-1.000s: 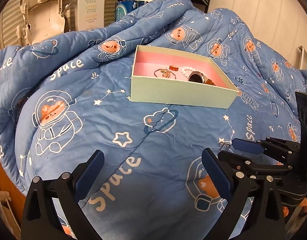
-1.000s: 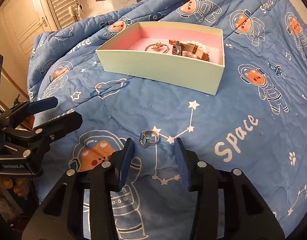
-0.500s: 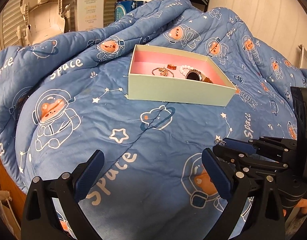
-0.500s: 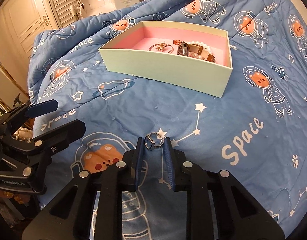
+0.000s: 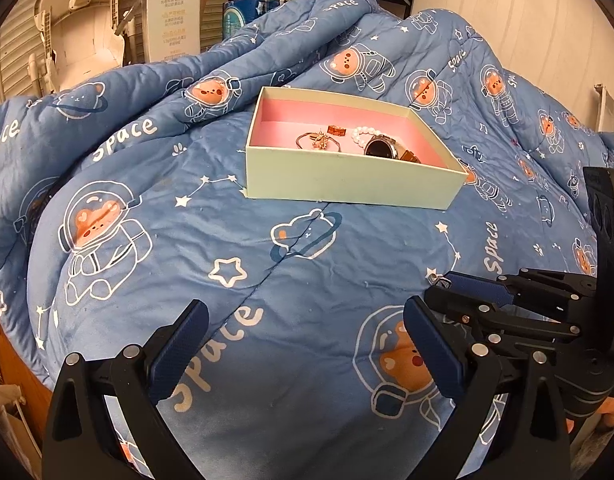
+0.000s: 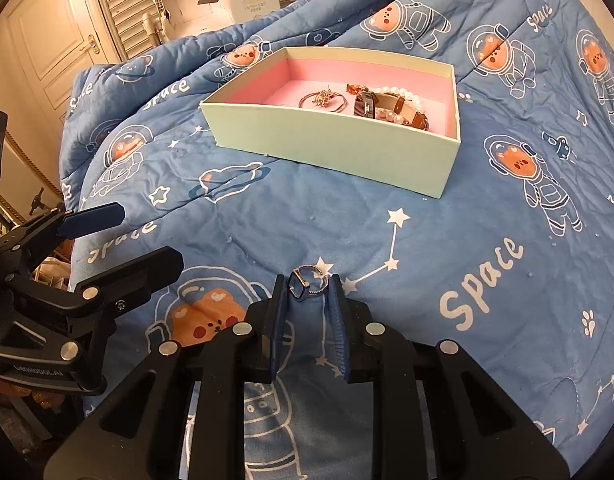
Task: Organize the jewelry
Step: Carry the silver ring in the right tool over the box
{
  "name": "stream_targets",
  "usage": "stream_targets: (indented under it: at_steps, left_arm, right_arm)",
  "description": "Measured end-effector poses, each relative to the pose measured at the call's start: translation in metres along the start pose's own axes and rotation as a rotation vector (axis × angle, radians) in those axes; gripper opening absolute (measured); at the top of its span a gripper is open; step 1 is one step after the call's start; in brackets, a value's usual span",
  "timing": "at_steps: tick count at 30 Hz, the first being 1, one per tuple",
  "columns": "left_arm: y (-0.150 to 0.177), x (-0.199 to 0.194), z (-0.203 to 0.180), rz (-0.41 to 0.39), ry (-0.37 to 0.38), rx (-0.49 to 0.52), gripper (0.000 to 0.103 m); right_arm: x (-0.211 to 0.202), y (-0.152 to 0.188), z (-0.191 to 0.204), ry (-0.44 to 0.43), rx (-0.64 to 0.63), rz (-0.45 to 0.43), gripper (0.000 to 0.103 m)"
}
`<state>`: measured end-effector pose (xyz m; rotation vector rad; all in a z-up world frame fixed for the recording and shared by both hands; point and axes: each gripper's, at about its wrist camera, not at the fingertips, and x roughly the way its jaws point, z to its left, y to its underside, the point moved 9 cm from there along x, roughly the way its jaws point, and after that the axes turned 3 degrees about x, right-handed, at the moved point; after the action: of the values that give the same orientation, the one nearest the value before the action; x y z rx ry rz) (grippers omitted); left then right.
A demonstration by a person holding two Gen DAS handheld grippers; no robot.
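My right gripper (image 6: 307, 292) was clamped on the ring (image 6: 305, 285) — next, a lift toward the box (image 6: 331, 140) at twelve o'clock — left gripper (image 5: 303, 344) apart.

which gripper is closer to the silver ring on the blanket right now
Right. The right gripper is shut on the silver ring, pinched between its fingers. The left gripper hangs open beside it, apart from the ring.

A blue space-print quilt (image 5: 267, 272), a white carton (image 5: 173, 20), perhaps a louvred door (image 6: 119, 4).
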<state>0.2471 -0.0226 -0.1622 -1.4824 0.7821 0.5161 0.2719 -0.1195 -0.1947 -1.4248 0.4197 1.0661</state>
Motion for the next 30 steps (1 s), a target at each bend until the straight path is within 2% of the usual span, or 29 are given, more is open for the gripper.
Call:
stream_targets:
  at_steps: [12, 19, 30]
  left_arm:
    - [-0.017, -0.006, -0.001, -0.034, -0.008, 0.027, 0.096]
    - [-0.031, -0.006, 0.000, -0.056, -0.020, 0.071, 0.096]
    - [-0.067, 0.002, 0.016, -0.087, -0.015, 0.064, 0.096]
  right_arm:
    - [-0.020, -0.026, 0.008, -0.079, 0.010, -0.033, 0.022]
    - [-0.024, -0.050, 0.009, -0.078, -0.016, -0.057, 0.022]
    - [-0.023, -0.092, 0.009, -0.069, -0.061, -0.087, 0.022]
